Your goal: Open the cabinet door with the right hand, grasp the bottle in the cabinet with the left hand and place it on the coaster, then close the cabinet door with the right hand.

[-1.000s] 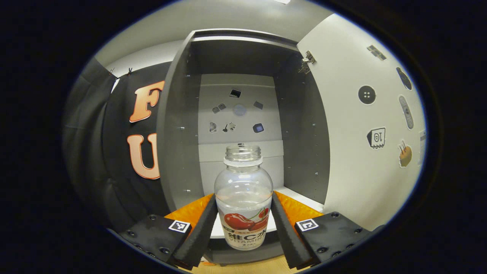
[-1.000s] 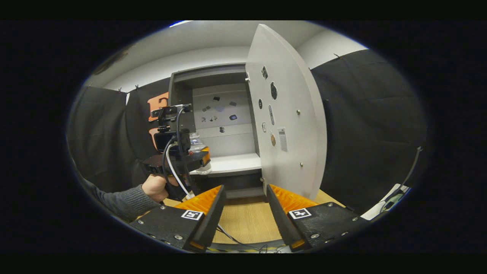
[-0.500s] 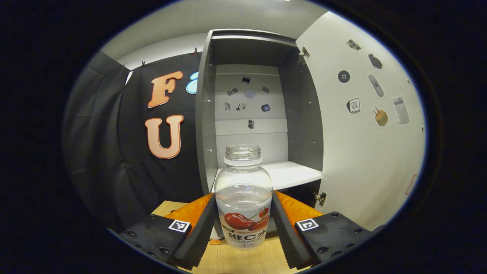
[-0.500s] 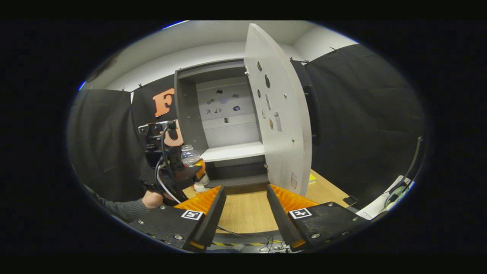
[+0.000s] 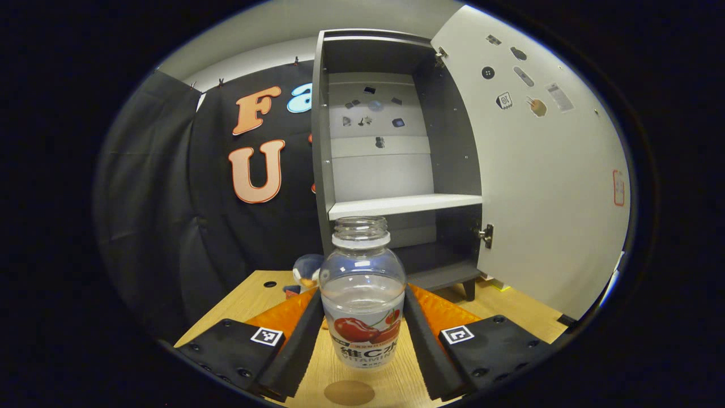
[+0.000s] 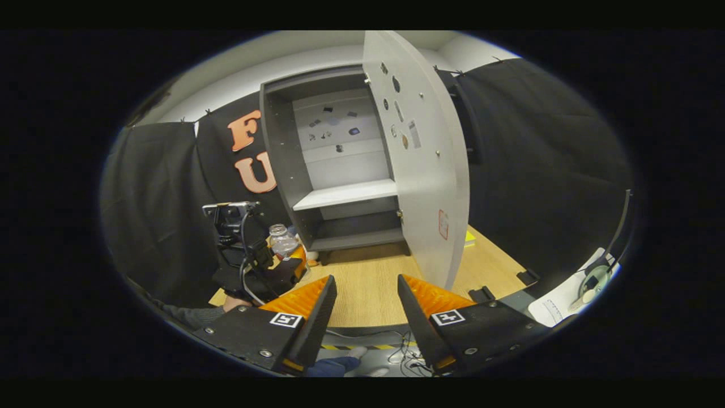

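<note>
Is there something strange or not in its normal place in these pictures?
One oddity: the bottle, clamped upright in the left gripper, has no cap, though liquid shows inside. The cabinet door stands wide open and the coaster is bare, as expected mid-task.

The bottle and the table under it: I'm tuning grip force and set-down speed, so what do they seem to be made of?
The bottle, held between the left gripper's fingers, looks like clear, glossy plastic: the cabinet shows through it, highlights sit on its shoulder, and a printed label wraps its lower half. Glass cannot be ruled out. The table looks like light wood or wood-look laminate, matte, with faint grain lines.
</note>
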A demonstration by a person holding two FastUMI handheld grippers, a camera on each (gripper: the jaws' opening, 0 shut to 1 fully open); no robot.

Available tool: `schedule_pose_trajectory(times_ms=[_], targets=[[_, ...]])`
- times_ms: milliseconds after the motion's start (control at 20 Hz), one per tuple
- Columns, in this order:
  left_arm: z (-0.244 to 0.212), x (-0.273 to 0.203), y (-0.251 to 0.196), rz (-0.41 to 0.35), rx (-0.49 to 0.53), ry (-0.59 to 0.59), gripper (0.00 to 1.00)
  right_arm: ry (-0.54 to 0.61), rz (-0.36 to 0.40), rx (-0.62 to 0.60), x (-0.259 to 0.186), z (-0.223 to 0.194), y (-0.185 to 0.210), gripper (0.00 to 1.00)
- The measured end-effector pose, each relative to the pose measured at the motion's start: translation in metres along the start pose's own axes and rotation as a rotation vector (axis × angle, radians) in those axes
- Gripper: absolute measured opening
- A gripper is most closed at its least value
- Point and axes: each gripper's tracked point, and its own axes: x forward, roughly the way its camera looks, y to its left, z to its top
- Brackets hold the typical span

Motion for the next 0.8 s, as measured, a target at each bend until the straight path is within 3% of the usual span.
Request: schedule_pose_trajectory(times_ms=[400,800], targets=[[-0.092,-0.008,0.016,0.032,0.011,0.093,0.86,0.15,0.005,-0.014,0.024,-0.049,-0.005,0.68],[-0.14,-0.019,0.026,0.041,-0.03,0.16,0.86,0.218,0.027,-0.033,0.034,-0.068,0.005,0.69]])
